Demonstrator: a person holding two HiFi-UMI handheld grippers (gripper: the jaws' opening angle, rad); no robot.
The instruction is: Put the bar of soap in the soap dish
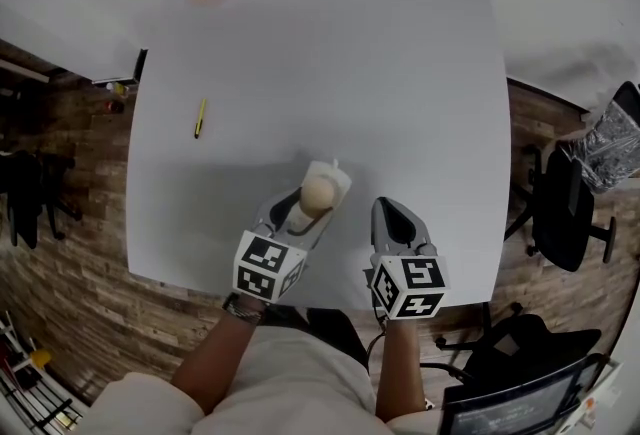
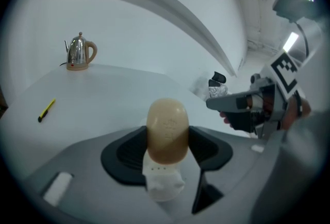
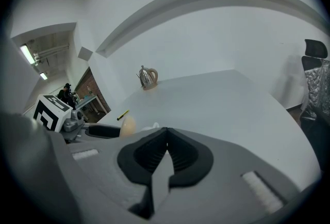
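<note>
the left gripper (image 1: 300,210) is clenched on the bar of soap (image 2: 167,133), which stands on end between the two pads. the white soap dish (image 2: 164,184) sits directly under the soap's lower end; contact between the two cannot be confirmed. the right gripper (image 3: 166,148) is just beside the left gripper, on its right, with its jaws closed together and nothing between them. beyond the left gripper and to its left, a yellow pen (image 2: 46,110) lies on the white surface (image 1: 380,73). farthest ahead, a metal kettle (image 2: 80,52) stands upright at the far edge.
</note>
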